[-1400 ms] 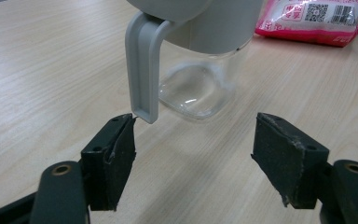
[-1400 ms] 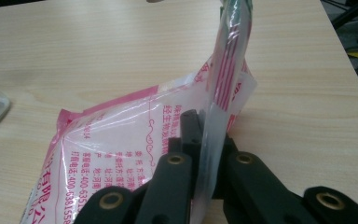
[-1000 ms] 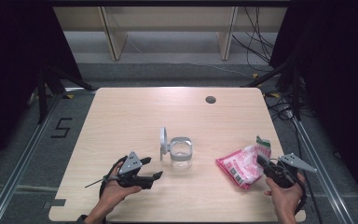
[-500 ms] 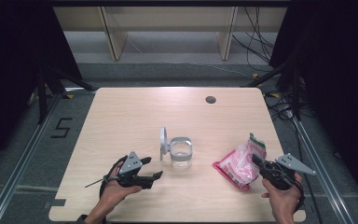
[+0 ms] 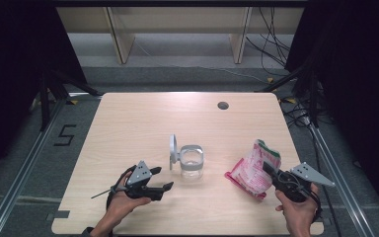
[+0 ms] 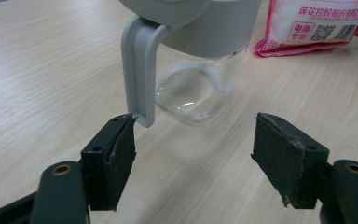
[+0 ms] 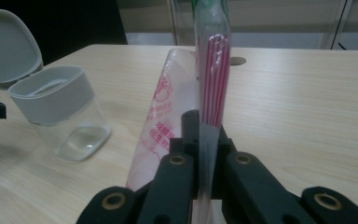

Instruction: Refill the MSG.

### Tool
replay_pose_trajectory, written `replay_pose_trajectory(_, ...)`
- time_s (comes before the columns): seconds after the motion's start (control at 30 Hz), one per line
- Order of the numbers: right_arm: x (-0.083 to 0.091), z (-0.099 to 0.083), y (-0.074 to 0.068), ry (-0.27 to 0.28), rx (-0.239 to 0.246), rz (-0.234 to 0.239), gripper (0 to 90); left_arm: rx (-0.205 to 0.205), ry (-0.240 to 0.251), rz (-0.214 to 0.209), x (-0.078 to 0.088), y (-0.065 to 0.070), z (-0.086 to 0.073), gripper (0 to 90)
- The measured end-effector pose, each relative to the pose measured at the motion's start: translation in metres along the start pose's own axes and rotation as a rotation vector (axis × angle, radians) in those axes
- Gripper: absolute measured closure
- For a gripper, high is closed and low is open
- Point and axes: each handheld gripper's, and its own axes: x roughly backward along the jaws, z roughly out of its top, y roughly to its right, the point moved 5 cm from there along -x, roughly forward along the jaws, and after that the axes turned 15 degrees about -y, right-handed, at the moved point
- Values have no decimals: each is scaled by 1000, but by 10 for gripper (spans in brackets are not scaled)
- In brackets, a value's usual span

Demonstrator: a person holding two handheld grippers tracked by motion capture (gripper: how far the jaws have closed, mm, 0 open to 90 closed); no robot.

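Note:
A clear jar (image 5: 191, 165) with a grey collar and an open grey flip lid (image 5: 172, 149) stands mid-table. My left gripper (image 5: 166, 187) rests on the table just left of it, open; in the left gripper view its jaws spread wide before the jar (image 6: 200, 88), the left pad (image 6: 114, 154) close to the hanging lid strap (image 6: 137, 70). A pink and white plastic bag (image 5: 254, 168) is lifted at the right, its lower corner near the table. My right gripper (image 5: 271, 173) is shut on the bag's edge (image 7: 209, 107), which stands upright between the jaws.
A dark round grommet hole (image 5: 222, 105) sits near the far edge of the wooden table (image 5: 143, 123). Beyond the table are shelf legs and cables on the floor. The jar (image 7: 60, 112) shows left of the bag in the right gripper view.
My right gripper has risen a little and drawn toward the jar, lifting the pink bag more upright. My left gripper has stayed in place.

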Motion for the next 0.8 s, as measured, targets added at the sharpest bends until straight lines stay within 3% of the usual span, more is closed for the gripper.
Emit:
replay_pose_trajectory(0.13, 2, 4, -6, 11, 14, 24, 900, -9, 0, -4, 0, 1, 0, 292)
replay_pose_trajectory(0.17, 1, 6, -7, 21, 31, 31, 900, -29, -1, 6, 0, 0, 0, 292)
replay_pose_trajectory(0.2, 2, 6, -8, 15, 31, 21, 900, -7, 0, 3, 0, 2, -1, 292)
replay_pose_trajectory(0.27, 3, 7, -11, 8, 4, 33, 900, -8, 1, 3, 0, 2, 0, 292)
replay_pose_trajectory(0.3, 3, 9, -9, 24, 36, 20, 900, -9, -1, 2, -1, 3, 0, 292)
replay_pose_trajectory(0.33, 4, 9, -12, 16, 12, 32, 900, -32, -4, 5, -1, 2, 0, 292)
replay_pose_trajectory(0.37, 4, 10, -13, 27, 30, 50, 900, -32, -3, -2, -1, 2, 0, 292)
replay_pose_trajectory(0.4, 5, 11, -15, 22, 42, 35, 900, -7, -2, -7, -2, 4, -1, 292)
replay_pose_trajectory(0.47, 6, 12, -18, 7, 27, 38, 900, -7, -6, -9, -2, 4, -1, 292)
replay_pose_trajectory(0.5, 5, 17, -18, 46, 83, 39, 900, -14, -9, -3, -3, 5, -1, 292)
replay_pose_trajectory(0.57, 5, 20, -22, 55, 71, 35, 900, -18, -12, -8, -3, 6, -1, 292)
replay_pose_trajectory(0.6, 5, 21, -24, 34, 84, 53, 900, -41, -10, -2, -3, 6, -1, 292)
replay_pose_trajectory(0.63, 5, 24, -24, 49, 96, 36, 900, -15, -10, -15, -4, 8, -1, 292)
replay_pose_trajectory(0.8, 5, 30, -28, 26, 136, 39, 900, -14, -8, -18, -6, 12, -1, 293)
